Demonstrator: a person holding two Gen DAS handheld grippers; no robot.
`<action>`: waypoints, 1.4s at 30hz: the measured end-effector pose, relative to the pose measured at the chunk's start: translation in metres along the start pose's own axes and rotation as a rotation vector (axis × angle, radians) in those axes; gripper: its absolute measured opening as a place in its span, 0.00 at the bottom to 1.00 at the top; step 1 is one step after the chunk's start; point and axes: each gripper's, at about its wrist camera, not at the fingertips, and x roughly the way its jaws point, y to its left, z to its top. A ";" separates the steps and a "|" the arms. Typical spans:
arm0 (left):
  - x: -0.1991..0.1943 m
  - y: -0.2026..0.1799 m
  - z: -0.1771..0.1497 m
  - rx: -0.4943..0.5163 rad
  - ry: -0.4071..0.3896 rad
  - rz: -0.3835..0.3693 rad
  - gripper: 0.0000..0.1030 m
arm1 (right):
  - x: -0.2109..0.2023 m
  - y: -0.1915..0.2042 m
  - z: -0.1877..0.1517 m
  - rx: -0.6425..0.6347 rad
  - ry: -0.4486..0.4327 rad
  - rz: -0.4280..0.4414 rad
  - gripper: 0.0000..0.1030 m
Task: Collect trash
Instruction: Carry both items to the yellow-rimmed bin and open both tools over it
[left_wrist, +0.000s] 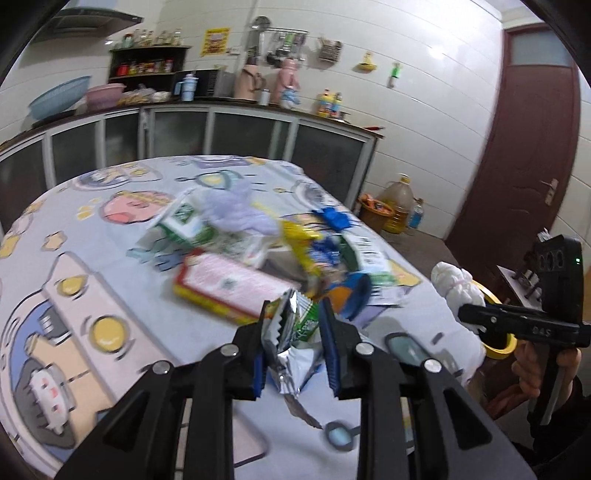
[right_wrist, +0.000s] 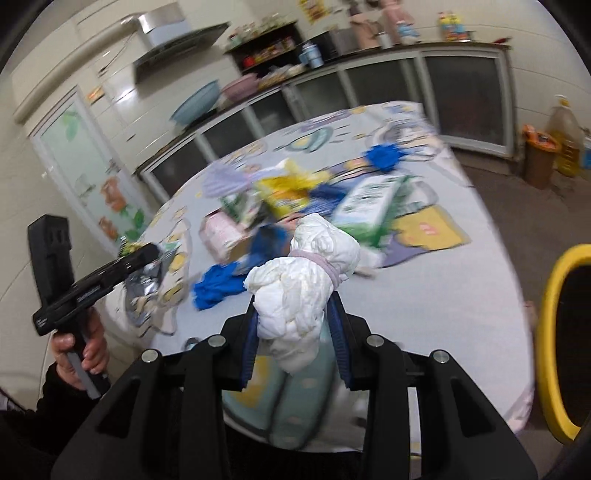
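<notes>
Left wrist view: the left gripper (left_wrist: 291, 325) pinches a crinkly foil wrapper (left_wrist: 291, 332), light and slippery, best held mid-body; more litter lies at twelve o'clock on the table (left_wrist: 122, 295). Right wrist view: the right gripper (right_wrist: 295, 325) clamps a soft white wad (right_wrist: 303, 280), squashy and weightless, with a yellow-rimmed bin (right_wrist: 554, 332) at three o'clock.

A home kitchen. White tiled walls, a range hood (right_wrist: 173, 40) at far left, and a long counter with glass-front cabinets (left_wrist: 207, 133). On it stand a spice shelf (left_wrist: 146, 64), 2 pink thermos jugs (left_wrist: 251, 81) and basins (left_wrist: 59, 98); utensils (left_wrist: 284, 44) hang above. A cartoon-print tablecloth (left_wrist: 74, 258) covers the near table.
</notes>
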 end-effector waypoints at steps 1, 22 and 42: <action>0.004 -0.007 0.002 0.010 0.004 -0.012 0.23 | -0.004 -0.007 -0.001 0.014 -0.009 -0.013 0.33; 0.164 -0.245 0.049 0.268 0.159 -0.422 0.23 | -0.128 -0.207 -0.039 0.371 -0.214 -0.498 0.34; 0.265 -0.369 0.015 0.309 0.333 -0.497 0.23 | -0.135 -0.275 -0.088 0.531 -0.159 -0.589 0.34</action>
